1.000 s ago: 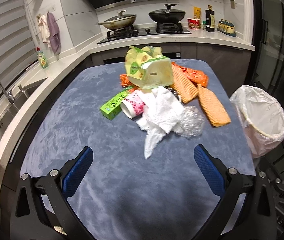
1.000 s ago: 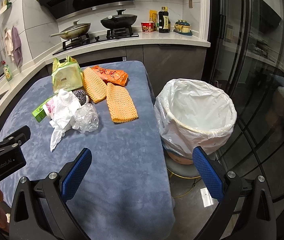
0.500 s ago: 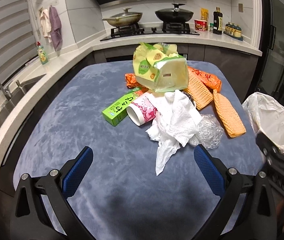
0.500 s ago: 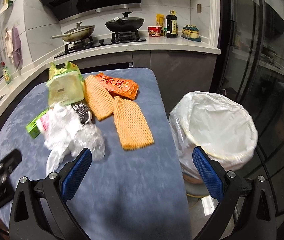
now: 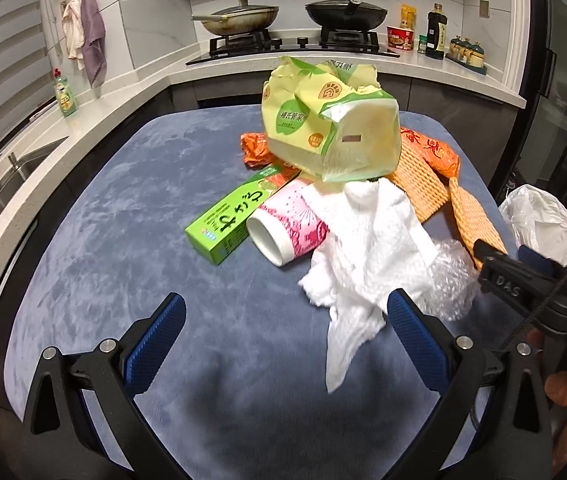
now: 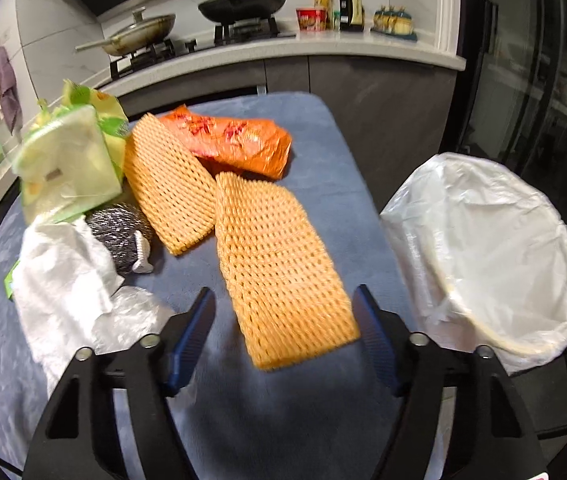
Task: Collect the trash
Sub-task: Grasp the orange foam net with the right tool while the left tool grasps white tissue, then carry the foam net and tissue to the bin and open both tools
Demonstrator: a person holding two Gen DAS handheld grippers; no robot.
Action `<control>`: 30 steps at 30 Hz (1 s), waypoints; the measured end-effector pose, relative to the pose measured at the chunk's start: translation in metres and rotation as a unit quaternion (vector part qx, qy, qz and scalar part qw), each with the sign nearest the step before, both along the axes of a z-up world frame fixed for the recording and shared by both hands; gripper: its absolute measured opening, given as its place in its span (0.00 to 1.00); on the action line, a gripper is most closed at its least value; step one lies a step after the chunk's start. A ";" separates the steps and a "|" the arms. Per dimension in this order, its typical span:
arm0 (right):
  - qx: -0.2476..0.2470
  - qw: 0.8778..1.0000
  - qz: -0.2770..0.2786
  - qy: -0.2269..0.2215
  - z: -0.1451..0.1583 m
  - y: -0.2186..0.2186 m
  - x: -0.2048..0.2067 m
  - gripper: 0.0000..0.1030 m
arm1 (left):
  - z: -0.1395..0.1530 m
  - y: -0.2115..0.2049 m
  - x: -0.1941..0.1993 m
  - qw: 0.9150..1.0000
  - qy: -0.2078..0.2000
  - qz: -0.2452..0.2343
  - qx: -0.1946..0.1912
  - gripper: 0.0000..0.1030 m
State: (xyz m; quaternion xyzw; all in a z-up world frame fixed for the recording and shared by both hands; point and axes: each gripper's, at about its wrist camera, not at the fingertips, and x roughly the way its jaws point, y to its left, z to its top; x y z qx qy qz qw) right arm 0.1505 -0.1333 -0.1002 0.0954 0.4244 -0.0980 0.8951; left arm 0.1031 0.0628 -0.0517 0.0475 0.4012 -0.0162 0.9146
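- Two claws over the blue table [image 5: 115,216]; trash heaped mid-table.
- Right claw [image 6: 283,332]: jaws closing, straddling the near end of an orange foam net [image 6: 279,268], pads not yet touching it.
- Left claw [image 5: 283,332]: jaws spread wide, empty, just short of the white tissue [image 5: 371,248].
- Lined bin [image 6: 495,256] stands just right of the net, off the table edge.
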 end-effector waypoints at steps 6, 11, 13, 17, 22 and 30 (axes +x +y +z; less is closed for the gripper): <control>0.005 1.000 -0.001 0.016 -0.014 0.001 0.014 0.53 | -0.005 -0.008 0.018 1.000 0.006 -0.018 -0.014 0.94; -0.013 1.000 0.004 0.012 -0.016 0.006 0.015 0.38 | -0.007 -0.019 0.026 0.999 0.002 -0.037 -0.014 0.94; -0.008 1.000 0.004 0.007 -0.015 0.005 0.014 0.31 | -0.008 -0.024 0.030 0.999 0.001 -0.046 -0.015 0.93; 0.015 1.000 0.001 0.000 -0.013 0.000 0.013 0.10 | -0.007 -0.031 0.037 0.998 -0.002 -0.062 -0.022 0.92; 0.034 0.999 -0.013 -0.004 -0.008 -0.009 0.008 0.09 | -0.004 -0.041 0.043 0.996 -0.007 -0.084 -0.028 0.78; 0.032 0.999 -0.008 -0.035 0.022 -0.014 -0.010 0.09 | -0.012 -0.049 0.052 0.994 0.021 -0.103 -0.033 0.32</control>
